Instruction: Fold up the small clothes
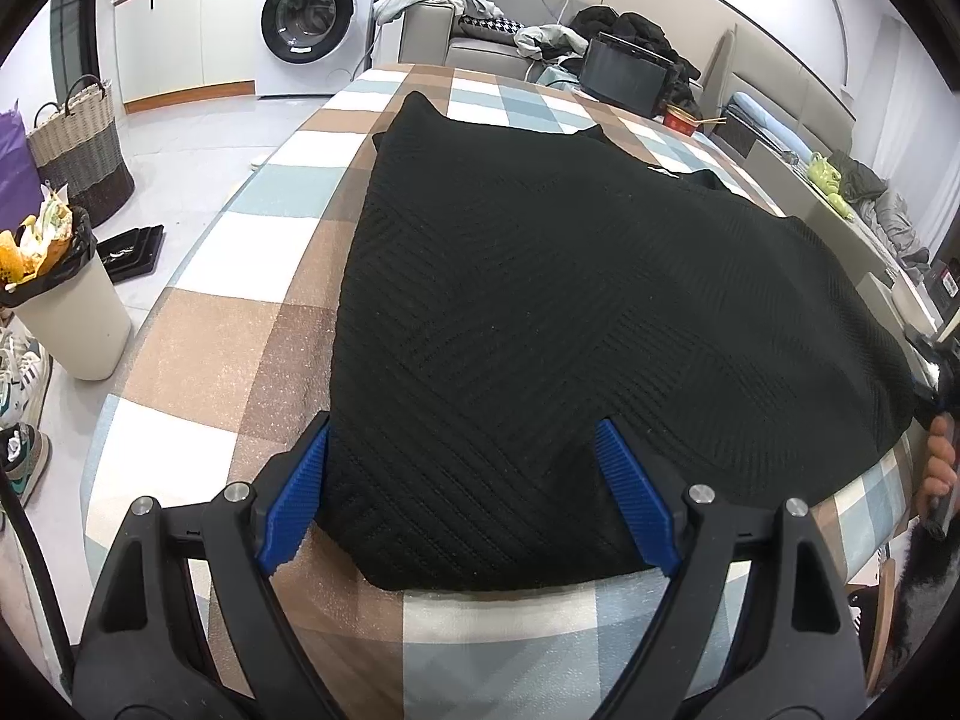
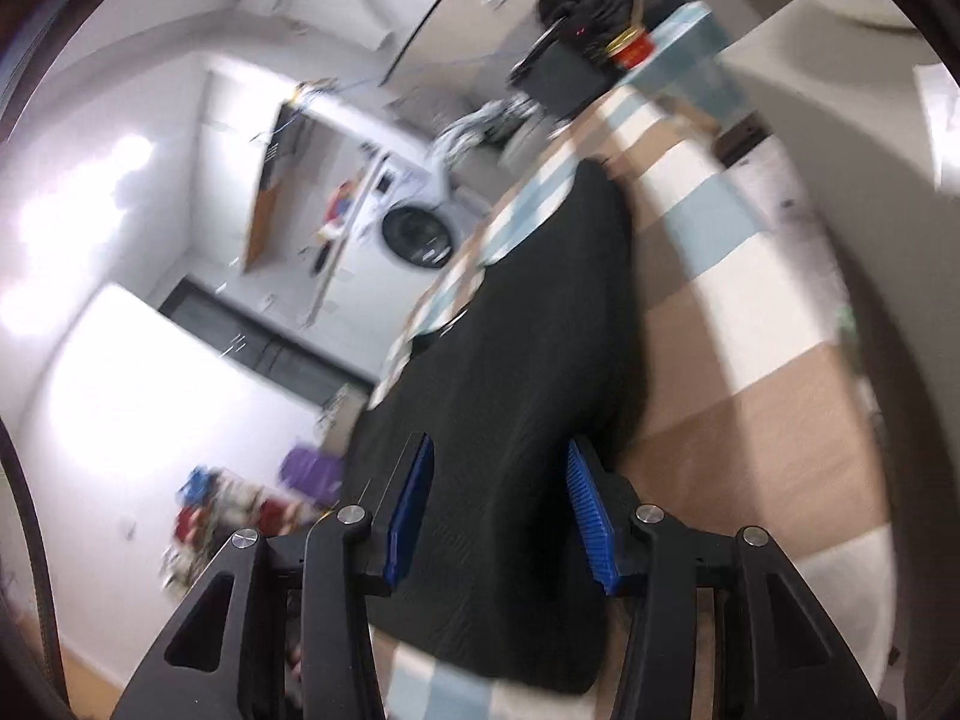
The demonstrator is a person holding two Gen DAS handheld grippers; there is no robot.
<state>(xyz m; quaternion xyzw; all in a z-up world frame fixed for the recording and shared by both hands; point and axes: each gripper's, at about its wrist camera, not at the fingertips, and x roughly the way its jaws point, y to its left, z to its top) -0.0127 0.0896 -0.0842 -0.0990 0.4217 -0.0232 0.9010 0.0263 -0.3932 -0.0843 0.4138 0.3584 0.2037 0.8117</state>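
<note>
- The black ribbed knit garment (image 1: 540, 312) lies spread flat on the table, its near corner reaching almost to the edge in front of you and its far end pointing toward the sofa.
- Your left gripper (image 1: 462, 486) hangs over that near corner with its blue ribbed pads wide apart, one on each side of the cloth; they press on nothing.
- Your right gripper (image 2: 498, 516) is tilted, and its view is blurred; the jaws stand partly apart with the dark knit between them, and you cannot tell whether the pads pinch it.
- In the left wrist view your right hand (image 1: 939, 468) shows at the garment's right edge.
- The table wears a checked cloth of tan, white and pale blue squares (image 1: 240, 324), smooth and bare around the garment.
- At the table's far end stand a black box (image 1: 627, 75) and a red bowl with chopsticks (image 1: 684, 119).
- Beyond the table a white front-loading washing machine (image 1: 315, 18) stands beside white cupboards, and a grey sofa (image 1: 480, 51) holds heaped clothes.
- On the pale tiled floor to the left you have a woven two-tone basket (image 1: 81, 150), a full beige waste bin lined with a black bag (image 1: 69, 300), a black tray (image 1: 129, 252) and sneakers (image 1: 21, 384).
</note>
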